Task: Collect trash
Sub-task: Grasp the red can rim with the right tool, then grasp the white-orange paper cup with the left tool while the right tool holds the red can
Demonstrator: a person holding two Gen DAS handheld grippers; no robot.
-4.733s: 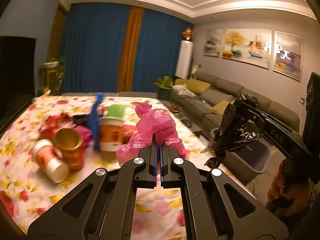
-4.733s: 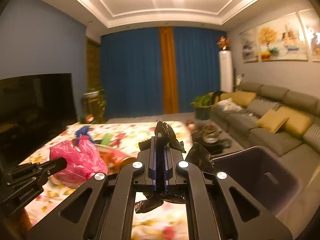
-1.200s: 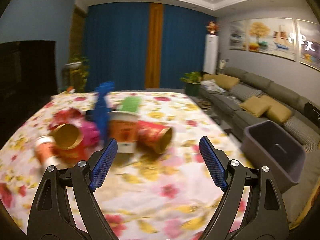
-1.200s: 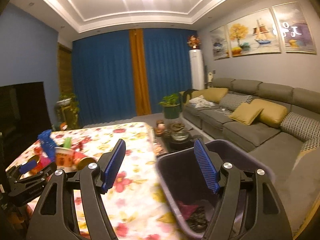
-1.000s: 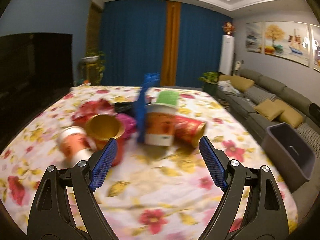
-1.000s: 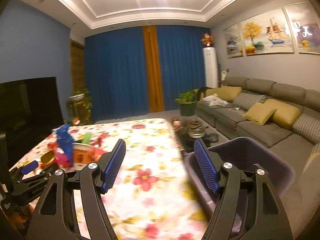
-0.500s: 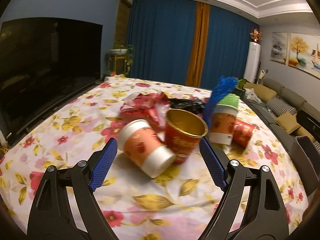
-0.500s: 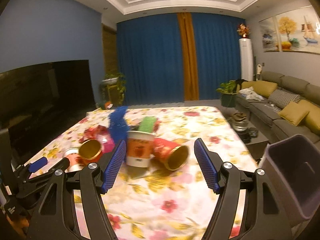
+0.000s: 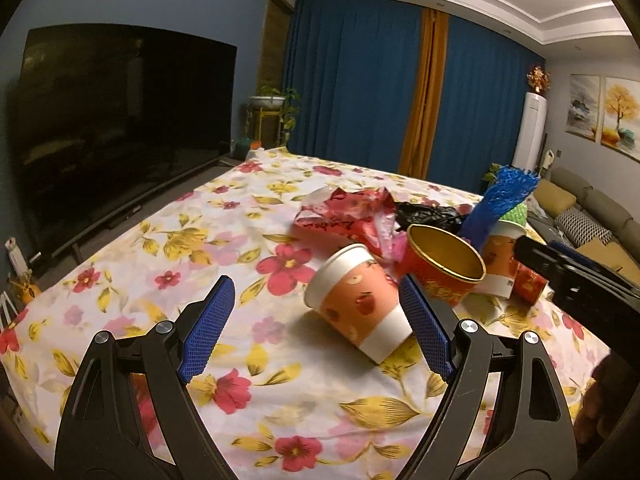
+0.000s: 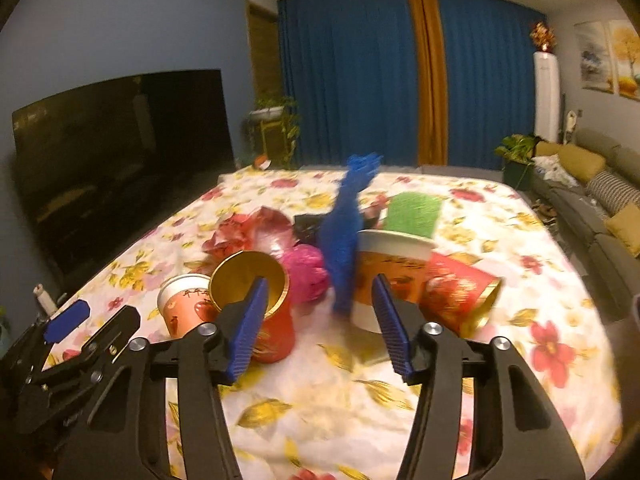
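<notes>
A table under a floral tablecloth carries the litter heap. In it, largest first: a crumpled red wrapper, an upright paper cup with green mesh behind it, a tall blue mesh sleeve, a red cup with gold lining tilted on its side, a second red-and-gold cup lying down, a toppled white-rimmed orange cup, a pink bag wad and a black bag.

The left gripper hangs with its jaws spread wide, empty, the right pad just beside the toppled cup. The right gripper is likewise wide apart and empty, framing the blue sleeve's base.
</notes>
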